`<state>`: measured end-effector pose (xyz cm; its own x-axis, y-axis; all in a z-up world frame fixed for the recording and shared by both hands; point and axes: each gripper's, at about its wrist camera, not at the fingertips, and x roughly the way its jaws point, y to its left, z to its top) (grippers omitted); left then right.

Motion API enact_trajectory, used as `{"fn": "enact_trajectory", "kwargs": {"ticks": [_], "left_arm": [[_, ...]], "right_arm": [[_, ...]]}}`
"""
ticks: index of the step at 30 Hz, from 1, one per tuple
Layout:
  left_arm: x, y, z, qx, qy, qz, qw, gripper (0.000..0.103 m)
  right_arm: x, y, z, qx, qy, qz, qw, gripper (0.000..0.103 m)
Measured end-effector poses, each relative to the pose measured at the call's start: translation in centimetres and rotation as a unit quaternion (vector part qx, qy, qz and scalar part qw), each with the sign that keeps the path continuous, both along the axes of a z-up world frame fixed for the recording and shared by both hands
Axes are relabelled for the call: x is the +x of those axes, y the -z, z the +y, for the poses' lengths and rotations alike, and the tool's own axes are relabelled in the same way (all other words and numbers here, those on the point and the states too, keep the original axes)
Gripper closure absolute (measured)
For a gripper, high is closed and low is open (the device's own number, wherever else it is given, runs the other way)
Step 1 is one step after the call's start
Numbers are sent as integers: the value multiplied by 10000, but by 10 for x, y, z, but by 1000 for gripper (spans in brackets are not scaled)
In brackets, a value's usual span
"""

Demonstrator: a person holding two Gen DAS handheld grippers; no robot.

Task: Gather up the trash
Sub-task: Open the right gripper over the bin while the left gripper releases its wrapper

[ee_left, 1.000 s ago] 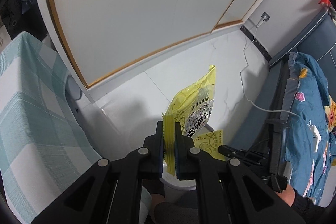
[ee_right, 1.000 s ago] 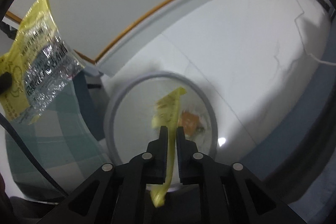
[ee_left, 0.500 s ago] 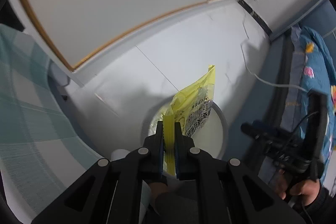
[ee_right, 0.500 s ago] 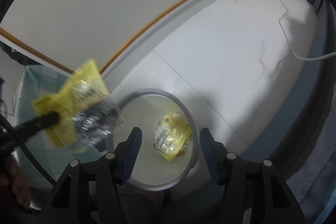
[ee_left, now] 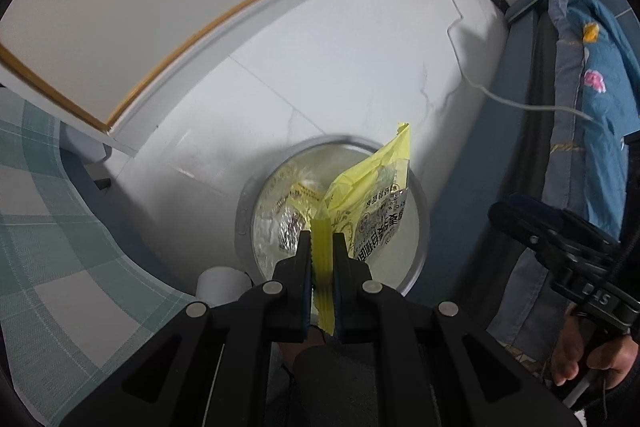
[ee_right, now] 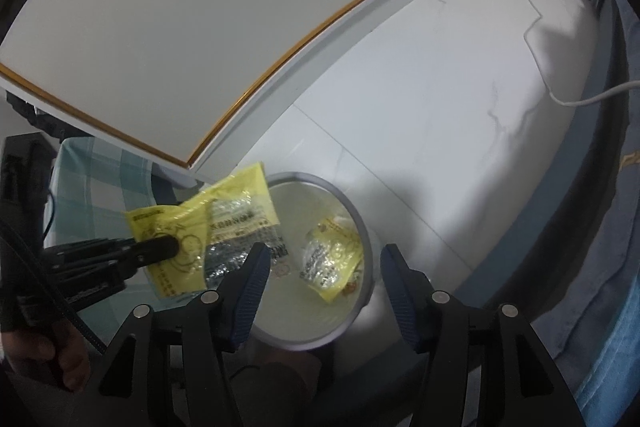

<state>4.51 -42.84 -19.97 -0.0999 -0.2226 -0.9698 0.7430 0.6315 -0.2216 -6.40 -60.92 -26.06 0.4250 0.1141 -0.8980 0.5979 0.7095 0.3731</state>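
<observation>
Left wrist view: left gripper [ee_left: 322, 259] clenched on a yellow snack wrapper [ee_left: 372, 203], hanging over the round grey bin [ee_left: 420, 227] on the white floor [ee_left: 360, 67]. Right gripper [ee_right: 320, 267], jaws spread and empty, above the bin; a second wrapper [ee_right: 332, 263] lies inside it.

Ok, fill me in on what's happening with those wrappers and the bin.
A person is clearing trash with a gripper in each hand. The left gripper is shut on a yellow wrapper and holds it over the round bin on the white floor. The right gripper is open with nothing between its fingers, and a smaller yellow wrapper already lies inside the bin.
</observation>
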Motion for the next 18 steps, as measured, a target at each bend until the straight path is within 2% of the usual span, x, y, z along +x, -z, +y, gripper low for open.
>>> {"fn": "enact_trajectory", "kwargs": {"ticks": [5,9,11,13,15,16,18], "left_arm": [[-5,11,-6,296,194,60,9994,96],[-8,16,-10,400,300,160,9986,88],[-8,14,-10,421,312,87,9986,80],[-7,9,-9,305,268,55,9992,58],[-6,3,-9,185,194,51,9996,46],[-5,-1,-6,115,129,46,9998,42],[-5,-8,-4,-44,53,20,10000,42]], "right_arm": [[-4,-2,-2,-21,4,46,10000,38],[-6,-8,-1,-48,-51,0,10000,31],[-8,-14,1,-124,-122,-35,9998,29],[-12,-17,1,-179,-125,-61,9997,26],[-15,-20,1,-211,-105,-53,9997,24],[-16,-21,2,-219,-101,-45,9997,23],[-18,-25,4,-249,-98,-30,9996,22]]}}
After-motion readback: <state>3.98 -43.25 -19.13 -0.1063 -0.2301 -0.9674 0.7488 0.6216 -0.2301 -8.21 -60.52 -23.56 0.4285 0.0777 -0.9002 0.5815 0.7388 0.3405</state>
